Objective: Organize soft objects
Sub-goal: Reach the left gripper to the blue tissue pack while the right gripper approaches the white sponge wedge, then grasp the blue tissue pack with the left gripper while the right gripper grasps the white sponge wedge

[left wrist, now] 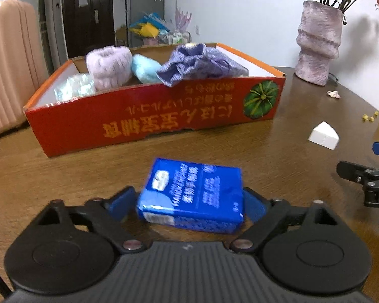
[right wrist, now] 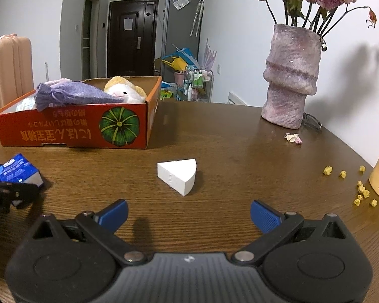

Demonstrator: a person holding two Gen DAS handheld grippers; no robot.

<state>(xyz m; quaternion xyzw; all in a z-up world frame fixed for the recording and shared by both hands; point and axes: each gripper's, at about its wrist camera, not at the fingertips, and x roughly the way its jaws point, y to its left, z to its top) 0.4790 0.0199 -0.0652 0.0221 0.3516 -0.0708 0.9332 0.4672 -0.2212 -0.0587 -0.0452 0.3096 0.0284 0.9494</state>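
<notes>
The left gripper [left wrist: 189, 199] has its blue pads against both sides of a blue tissue pack [left wrist: 192, 194], clamped on it at 6 o'clock on the wooden table [left wrist: 63, 171], with the red cardboard box [left wrist: 151, 116] of soft items at 12 o'clock beyond it. The right gripper [right wrist: 189, 214] stands with jaws apart and nothing between them; the white foam wedge [right wrist: 179, 175] lies just ahead at 12 o'clock, apart from its fingers

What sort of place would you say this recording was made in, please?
Most likely a lived-in home, perhaps near the entrance: a dark front door, a pink suitcase by the wall, and a vase of dried roses on a wooden table.
</notes>
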